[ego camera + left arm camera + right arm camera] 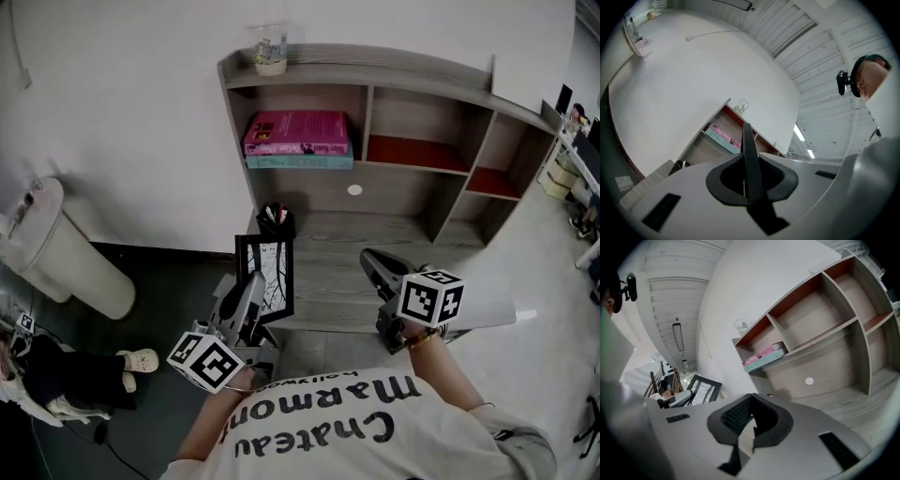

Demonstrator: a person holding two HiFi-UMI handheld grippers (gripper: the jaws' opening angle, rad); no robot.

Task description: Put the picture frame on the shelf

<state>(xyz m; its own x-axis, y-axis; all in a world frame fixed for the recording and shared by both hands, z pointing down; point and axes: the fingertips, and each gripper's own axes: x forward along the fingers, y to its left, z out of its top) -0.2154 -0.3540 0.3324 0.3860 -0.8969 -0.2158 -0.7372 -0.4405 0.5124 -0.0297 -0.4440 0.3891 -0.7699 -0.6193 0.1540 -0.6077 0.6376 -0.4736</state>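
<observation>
The picture frame [266, 274], black-rimmed with a white branch print, stands upright in front of the shelf's left end. My left gripper [253, 292] is shut on its lower left edge. Seen from the left gripper view, the frame's thin black edge [748, 154] runs up between the jaws of that left gripper [749, 174]. The grey wooden shelf [403, 239] has a broad lower board and several compartments above. To the frame's right, my right gripper [371, 261] hovers over the lower board, shut and empty. In the right gripper view, the right gripper [751, 414] points at the shelf [834, 348], with the frame [704, 391] at left.
A pink book [296, 132] lies on a teal one in the upper left compartment. A black pen cup [275, 220] stands on the lower board just behind the frame. A glass jar [271, 53] sits on the shelf top. A white bin [70, 253] stands left of the shelf.
</observation>
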